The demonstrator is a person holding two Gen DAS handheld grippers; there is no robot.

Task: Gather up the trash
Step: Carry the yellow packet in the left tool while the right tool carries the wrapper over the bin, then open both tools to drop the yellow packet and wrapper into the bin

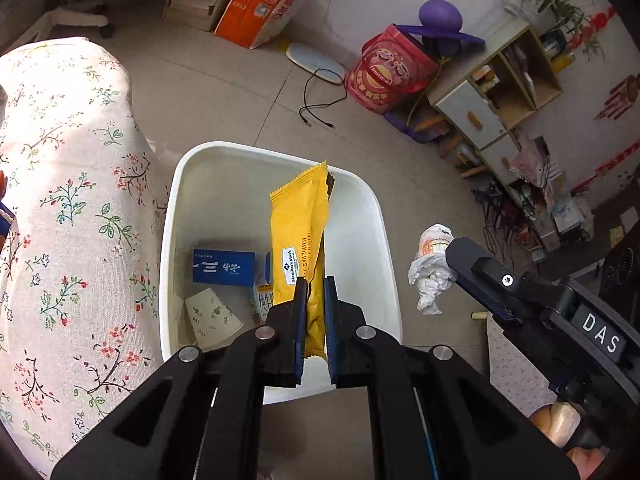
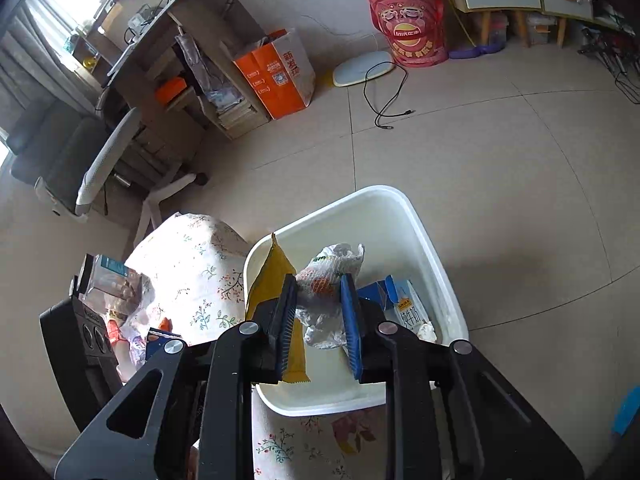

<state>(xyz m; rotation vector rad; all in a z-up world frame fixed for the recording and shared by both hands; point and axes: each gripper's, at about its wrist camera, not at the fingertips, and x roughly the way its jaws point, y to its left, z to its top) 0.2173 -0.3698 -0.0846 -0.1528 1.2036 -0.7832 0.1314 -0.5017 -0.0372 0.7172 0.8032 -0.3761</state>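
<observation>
A white plastic bin stands on the tiled floor beside a floral-covered seat. My left gripper is shut on a yellow sandwich-biscuit wrapper, which stands upright over the bin's opening. Inside the bin lie a blue box, a paper cup and a small milk carton. My right gripper is shut on a crumpled white wrapper above the bin. The yellow wrapper shows at its left. In the left wrist view the right gripper holds the crumpled wrapper to the right of the bin.
A floral cloth covers the seat on the left. On the floor beyond lie a black cable, an orange paper bag and a red drum. Low cabinets line the right wall. An office chair stands by a desk.
</observation>
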